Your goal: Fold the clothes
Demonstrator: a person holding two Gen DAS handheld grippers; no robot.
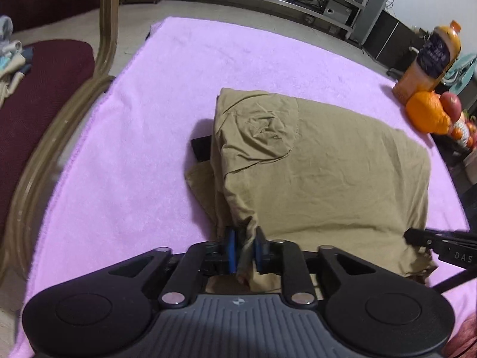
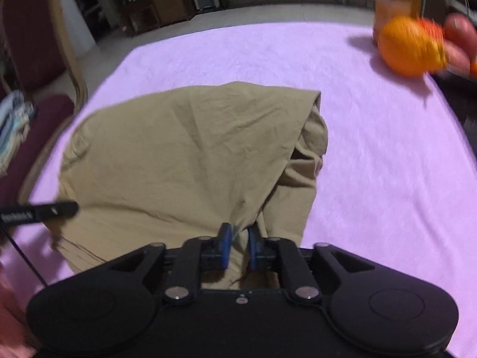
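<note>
From the left wrist, the left tool (image 1: 246,249) pinches the near left corner of the tan garment (image 1: 322,179), which spreads ahead and rightward on the pink-covered desk (image 1: 134,149); from the right wrist, the right tool (image 2: 237,246) clamps its near right corner.

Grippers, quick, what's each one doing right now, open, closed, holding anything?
Left gripper: jaws part open, a bunch of the crumpled tan cotton garment between the blue pads, grip uncertain.
Right gripper: same, tan fabric between its pads, grip uncertain.
</note>
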